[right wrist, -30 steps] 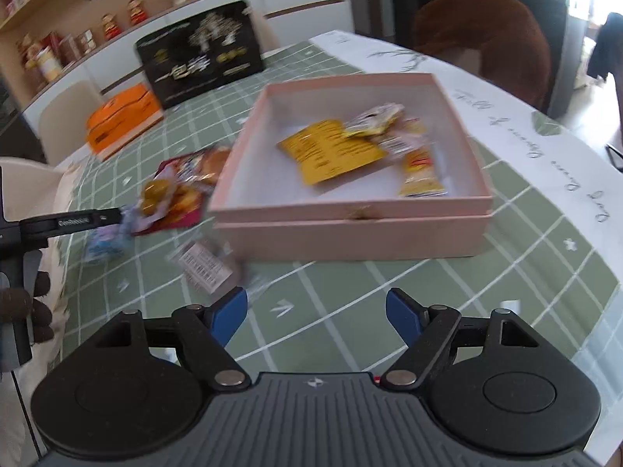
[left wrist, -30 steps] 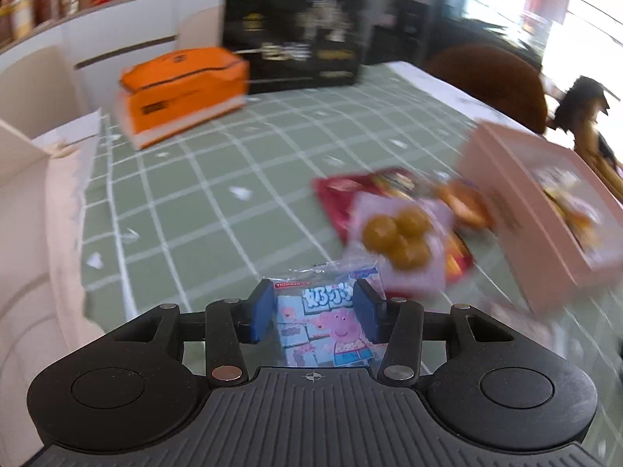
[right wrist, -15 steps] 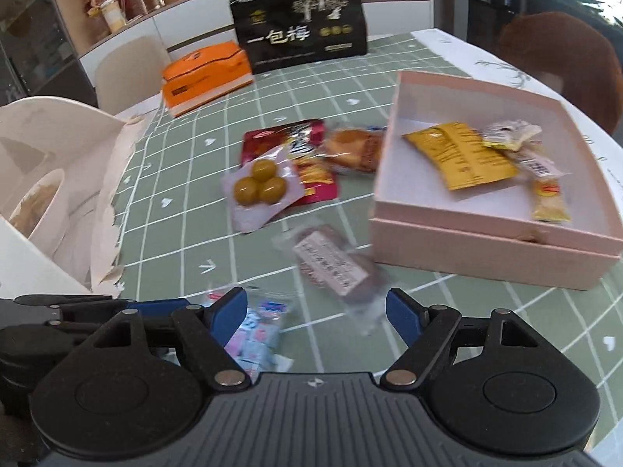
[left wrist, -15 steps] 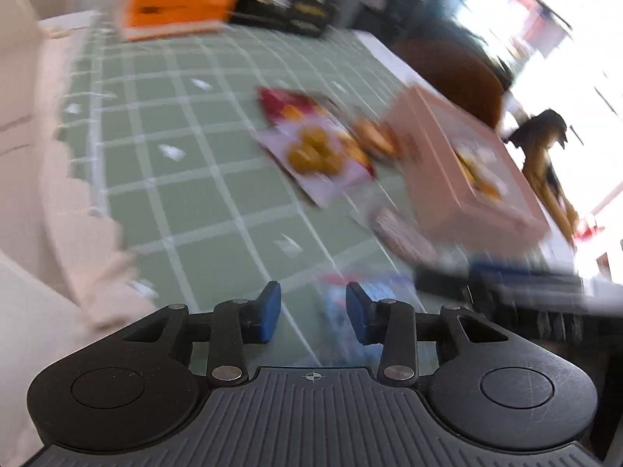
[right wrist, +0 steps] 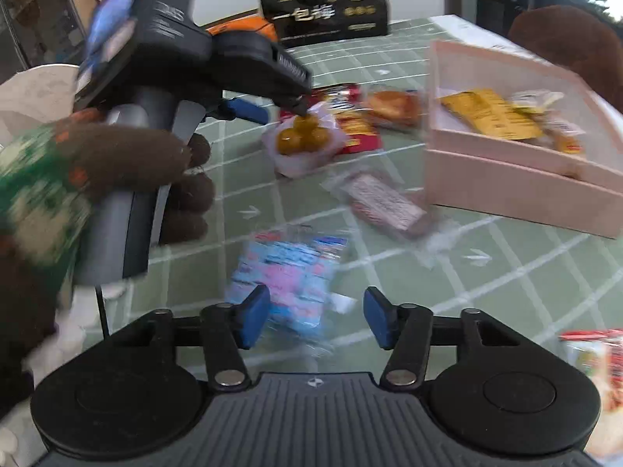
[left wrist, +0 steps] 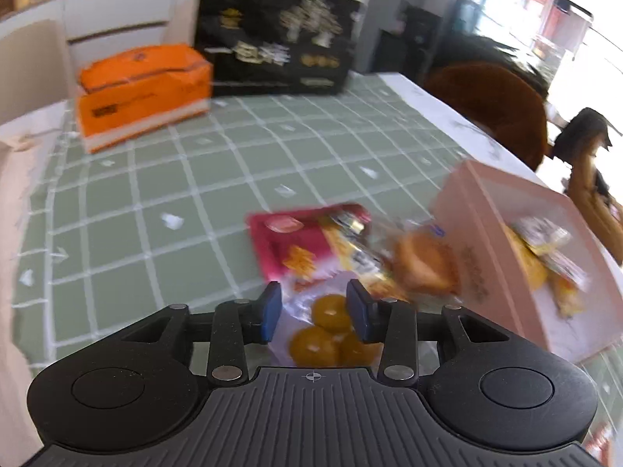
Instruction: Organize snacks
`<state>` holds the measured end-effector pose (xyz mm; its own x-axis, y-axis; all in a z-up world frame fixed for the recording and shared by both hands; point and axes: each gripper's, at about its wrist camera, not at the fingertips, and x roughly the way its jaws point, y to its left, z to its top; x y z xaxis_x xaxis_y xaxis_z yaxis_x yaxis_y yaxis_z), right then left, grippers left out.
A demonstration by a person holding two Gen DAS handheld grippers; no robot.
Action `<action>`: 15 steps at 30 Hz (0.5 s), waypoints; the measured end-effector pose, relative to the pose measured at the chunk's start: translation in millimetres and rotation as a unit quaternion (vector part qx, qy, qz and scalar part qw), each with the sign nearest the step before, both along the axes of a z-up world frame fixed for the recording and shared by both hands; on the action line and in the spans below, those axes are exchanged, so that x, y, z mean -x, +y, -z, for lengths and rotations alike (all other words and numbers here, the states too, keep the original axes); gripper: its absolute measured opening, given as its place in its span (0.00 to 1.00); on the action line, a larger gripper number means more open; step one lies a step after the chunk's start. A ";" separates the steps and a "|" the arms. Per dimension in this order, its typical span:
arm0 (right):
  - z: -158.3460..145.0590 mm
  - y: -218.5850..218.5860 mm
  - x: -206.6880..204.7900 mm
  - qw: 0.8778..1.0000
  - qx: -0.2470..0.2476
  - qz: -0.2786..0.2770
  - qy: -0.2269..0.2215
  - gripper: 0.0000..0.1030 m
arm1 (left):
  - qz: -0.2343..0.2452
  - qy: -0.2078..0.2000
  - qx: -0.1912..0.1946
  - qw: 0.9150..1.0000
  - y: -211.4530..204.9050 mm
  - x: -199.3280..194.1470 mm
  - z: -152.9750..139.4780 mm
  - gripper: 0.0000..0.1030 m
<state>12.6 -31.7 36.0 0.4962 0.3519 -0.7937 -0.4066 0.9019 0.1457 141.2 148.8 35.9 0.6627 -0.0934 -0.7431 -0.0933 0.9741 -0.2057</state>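
White cabinets (left wrist: 117, 19) behind, brown chair (left wrist: 494, 109) right, bright window (left wrist: 576, 11).

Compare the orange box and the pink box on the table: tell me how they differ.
The orange box is closed, so its contents are hidden; the pink box is open-topped with snack packets visible inside. The orange box sits at the table's far end beside a black bag; the pink box lies nearer, next to the loose snacks. Both rest on the green checked tablecloth.

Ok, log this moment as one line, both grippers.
left gripper: closing around yellow-ball packet | right gripper: closing over blue-pink packet | pink box: part-filled
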 end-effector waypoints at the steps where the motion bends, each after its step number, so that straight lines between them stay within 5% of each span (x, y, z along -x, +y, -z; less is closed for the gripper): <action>1: -0.2 -7.3 3.3 1.000 0.012 0.008 -0.008 0.51 | 0.011 0.007 0.001 1.000 -2.1 4.8 1.9 0.32; 5: 2.3 -44.7 8.2 0.999 0.023 0.042 0.000 0.52 | 0.058 0.008 0.005 0.998 -18.7 38.3 9.0 0.31; 10: 2.2 -73.9 21.5 0.997 0.018 0.069 0.006 0.54 | 0.095 0.034 0.076 0.992 -23.1 69.3 10.0 0.31; 12: -2.6 -75.8 26.7 0.998 0.012 0.067 0.002 0.69 | 0.111 0.050 0.122 0.985 -23.6 81.7 10.7 0.29; 15: -10.2 -69.3 33.9 0.998 0.014 0.061 -0.025 0.76 | 0.119 0.066 0.174 0.975 -19.9 101.4 12.1 0.25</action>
